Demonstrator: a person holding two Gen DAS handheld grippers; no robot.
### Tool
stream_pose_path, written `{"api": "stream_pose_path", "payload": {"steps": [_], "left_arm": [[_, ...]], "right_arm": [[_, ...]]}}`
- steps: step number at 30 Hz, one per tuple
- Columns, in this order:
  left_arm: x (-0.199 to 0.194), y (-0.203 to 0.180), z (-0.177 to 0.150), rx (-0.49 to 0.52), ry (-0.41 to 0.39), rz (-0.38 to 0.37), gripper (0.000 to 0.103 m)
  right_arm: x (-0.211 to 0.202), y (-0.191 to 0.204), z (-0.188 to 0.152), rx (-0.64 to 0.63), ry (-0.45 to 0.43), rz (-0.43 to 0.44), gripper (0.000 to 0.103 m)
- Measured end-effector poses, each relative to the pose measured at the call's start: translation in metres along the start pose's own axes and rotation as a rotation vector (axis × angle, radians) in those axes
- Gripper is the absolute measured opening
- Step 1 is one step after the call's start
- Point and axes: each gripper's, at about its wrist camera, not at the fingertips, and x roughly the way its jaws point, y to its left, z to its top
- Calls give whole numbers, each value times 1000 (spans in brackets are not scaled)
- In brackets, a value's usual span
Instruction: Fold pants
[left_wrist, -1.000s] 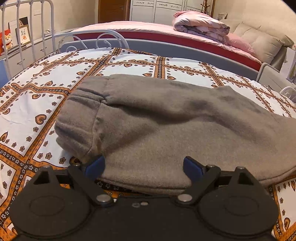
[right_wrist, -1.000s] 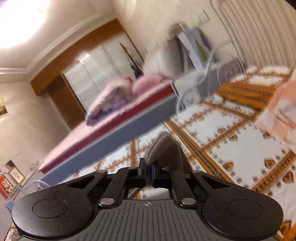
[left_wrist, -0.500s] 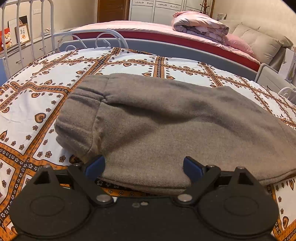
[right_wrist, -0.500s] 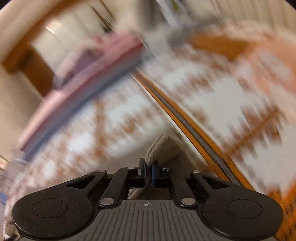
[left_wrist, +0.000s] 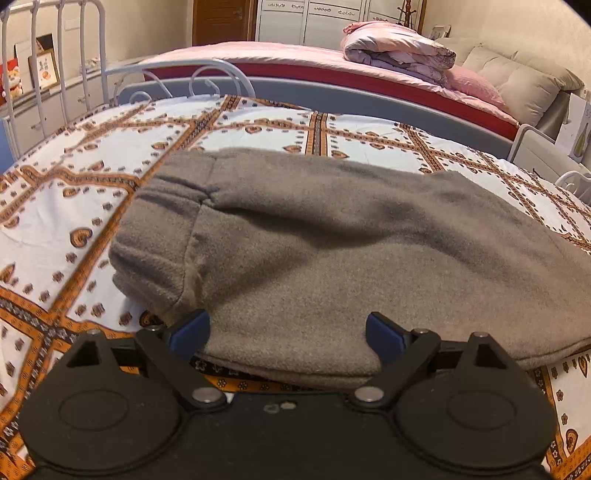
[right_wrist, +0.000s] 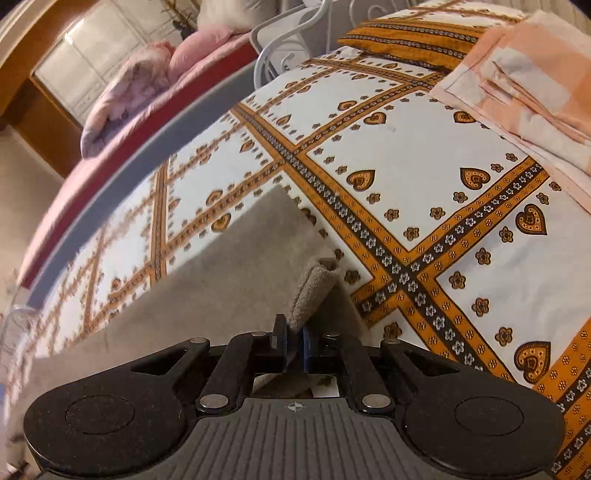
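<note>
Left wrist view: grey pants (left_wrist: 332, 251) lie folded on the bed (left_wrist: 74, 221), waistband end to the picture's left, near edge just in front of the camera. Left tool (left_wrist: 288, 332) spread wide, jaws closing slightly; blue pads sit over the pants' near edge with cloth between them, not pressed. A second bed (left_wrist: 295, 62) with a rolled quilt (left_wrist: 399, 51) stands behind.

Right wrist view: right tool (right_wrist: 293, 341) pressed together, pinching a fold of the pants (right_wrist: 310, 291); the rest of the cloth spreads on the bed to the picture's left. Folded peach fabric (right_wrist: 532, 85) lies well apart, upper right.
</note>
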Motion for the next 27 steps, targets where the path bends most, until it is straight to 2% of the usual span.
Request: {"api": "stream_pose_path", "payload": {"steps": [1,3,5,7,9,10,11,12,13,15,16,18,20,22,24,26,27], "left_arm": [[-4,0,2,-3,-16,12,78],[-14,5,7,-42,-59,27,70],[-28,17,12,-112,-120,14,68],[-35,25,16,-135,-170,54,71],[-38,36,26,-159,-207,76,71],[-38,42,30,-183,-220,63,71],[-35,47,35,-193,-216,44,71],[-29,48,41,-179,-203,43,70],[-21,49,48,-153,-184,52,68],[-3,51,60,-122,-150,60,63],[4,53,65,-118,-142,59,58],[21,58,74,-122,-126,36,58],[38,63,79,-127,-97,27,58],[53,70,81,-123,-86,29,62],[64,79,83,-154,-76,2,63],[73,85,84,-188,-65,-39,63],[77,88,84,-200,-54,-68,63]], "right_arm": [[-2,3,-2,-25,5,-26,13],[-17,12,-3,-84,-56,-74,18],[-43,33,-8,-209,-181,-93,18],[-56,60,-14,-304,-261,-119,19],[-54,89,-21,-378,-259,19,25],[-46,110,-24,-428,-225,87,43],[-39,131,-28,-488,-211,110,59],[-33,157,-34,-554,-226,143,61],[-24,183,-40,-605,-224,215,61],[8,239,-46,-668,-142,346,61],[25,268,-51,-701,-111,396,60],[57,324,-64,-792,-82,470,60],[85,367,-81,-840,-37,522,60],[119,407,-94,-892,1,545,60],[148,439,-105,-925,39,558,54],[174,455,-111,-945,67,563,45],[185,462,-114,-953,81,563,44]]}}
